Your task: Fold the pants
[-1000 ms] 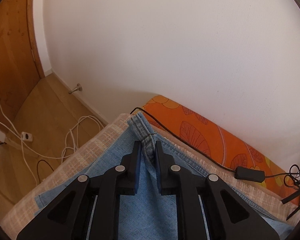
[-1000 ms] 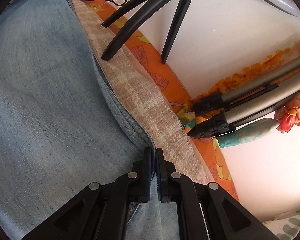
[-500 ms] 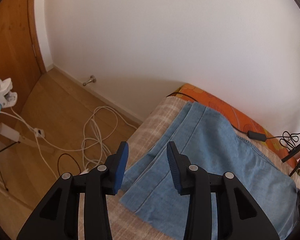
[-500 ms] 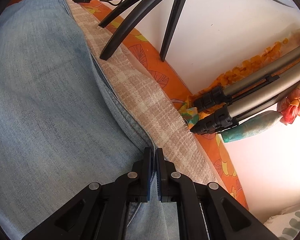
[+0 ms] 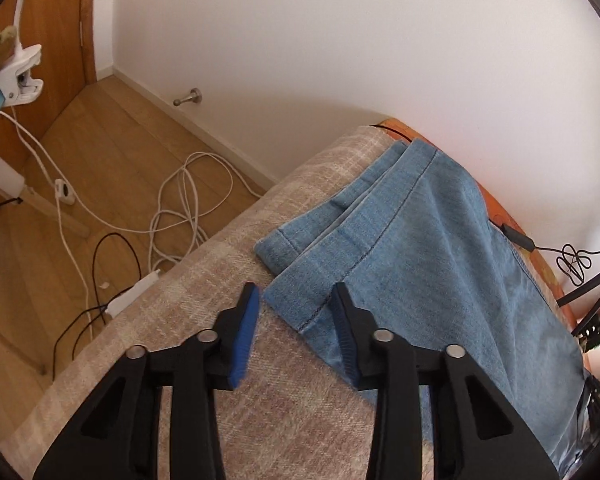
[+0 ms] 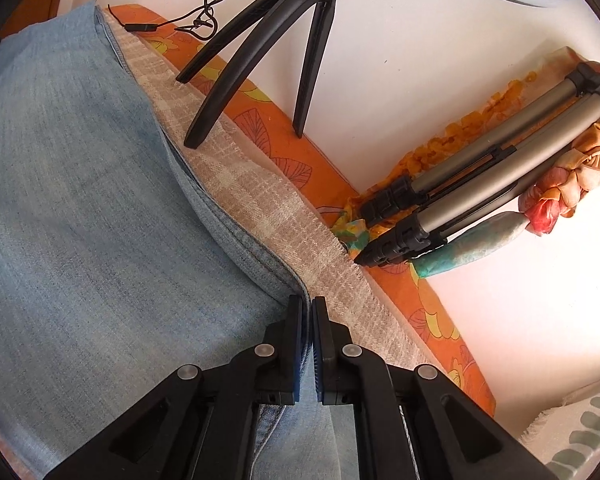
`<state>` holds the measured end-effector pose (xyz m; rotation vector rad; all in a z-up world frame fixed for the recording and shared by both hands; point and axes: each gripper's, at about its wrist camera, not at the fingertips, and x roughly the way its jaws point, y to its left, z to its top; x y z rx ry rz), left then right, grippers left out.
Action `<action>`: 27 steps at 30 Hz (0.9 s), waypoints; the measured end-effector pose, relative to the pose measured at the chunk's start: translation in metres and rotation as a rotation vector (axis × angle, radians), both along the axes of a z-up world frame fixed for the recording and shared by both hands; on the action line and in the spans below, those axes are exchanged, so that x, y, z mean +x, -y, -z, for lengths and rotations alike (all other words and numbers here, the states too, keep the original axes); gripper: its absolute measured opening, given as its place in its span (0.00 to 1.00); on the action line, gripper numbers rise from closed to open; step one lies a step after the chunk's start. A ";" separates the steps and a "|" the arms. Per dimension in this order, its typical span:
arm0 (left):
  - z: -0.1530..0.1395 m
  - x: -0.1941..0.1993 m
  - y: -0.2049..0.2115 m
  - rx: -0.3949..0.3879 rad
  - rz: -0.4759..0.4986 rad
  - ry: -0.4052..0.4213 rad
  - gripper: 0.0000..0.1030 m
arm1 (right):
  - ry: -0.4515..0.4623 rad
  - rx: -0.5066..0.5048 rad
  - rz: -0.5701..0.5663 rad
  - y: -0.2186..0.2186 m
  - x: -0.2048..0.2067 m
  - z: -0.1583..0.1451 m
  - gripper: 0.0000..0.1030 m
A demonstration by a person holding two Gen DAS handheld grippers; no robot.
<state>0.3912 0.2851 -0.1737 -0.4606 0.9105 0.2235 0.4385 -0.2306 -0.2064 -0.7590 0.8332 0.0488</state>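
The jeans (image 5: 440, 240) are laid flat on a beige checked blanket (image 5: 228, 280) spread over a bed, with an orange floral sheet (image 6: 412, 292) showing along the far edge by the wall. In the left wrist view the leg hems are seen stacked and slightly fanned at the near left end of the garment, so a lengthwise fold appears to be done already and the step in hand seems to be the crosswise fold.

The left tongs (image 5: 296, 312) are held low, angled down over the nearest hem corner. Its jaws are closing, with the hem corner lying between the blue pads, though whether the pads are yet pressed on the cloth cannot be told for sure from this angle; they look apart from it.

The right tongs (image 6: 307, 308) are closed tight on the folded denim edge at the far side, beside the blanket's fringe, and are likewise tilted downward. A black tripod (image 6: 268, 40) stands just beyond.

The next move probably calls for a firm pinch through all hem layers, then a lift toward the other end.
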 end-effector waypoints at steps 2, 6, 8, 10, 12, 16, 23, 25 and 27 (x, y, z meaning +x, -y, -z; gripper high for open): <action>0.000 -0.001 0.001 0.019 -0.016 0.019 0.09 | 0.002 -0.001 0.001 0.000 -0.001 -0.002 0.02; -0.012 -0.004 0.005 0.063 -0.022 0.071 0.03 | 0.010 -0.001 0.004 0.000 -0.001 -0.004 0.02; -0.022 -0.005 0.008 0.107 -0.011 0.096 0.02 | 0.018 0.004 0.012 0.000 -0.001 -0.005 0.02; -0.031 -0.004 0.011 0.145 -0.006 0.114 0.02 | 0.030 0.011 0.023 0.000 -0.002 -0.006 0.01; -0.040 -0.003 0.012 0.163 -0.013 0.132 0.02 | 0.054 0.023 0.029 0.001 -0.001 -0.010 0.01; -0.038 0.005 0.014 0.252 -0.029 0.115 0.02 | 0.056 0.067 0.074 0.008 0.006 -0.011 0.01; -0.010 0.012 -0.011 0.229 -0.098 -0.002 0.02 | 0.000 0.051 0.099 0.010 0.021 0.008 0.05; -0.014 0.006 -0.017 0.253 -0.110 -0.012 0.02 | 0.031 0.100 0.087 0.016 0.016 -0.003 0.29; -0.025 -0.003 -0.017 0.275 -0.116 0.011 0.02 | 0.062 0.174 0.085 0.026 0.007 -0.020 0.37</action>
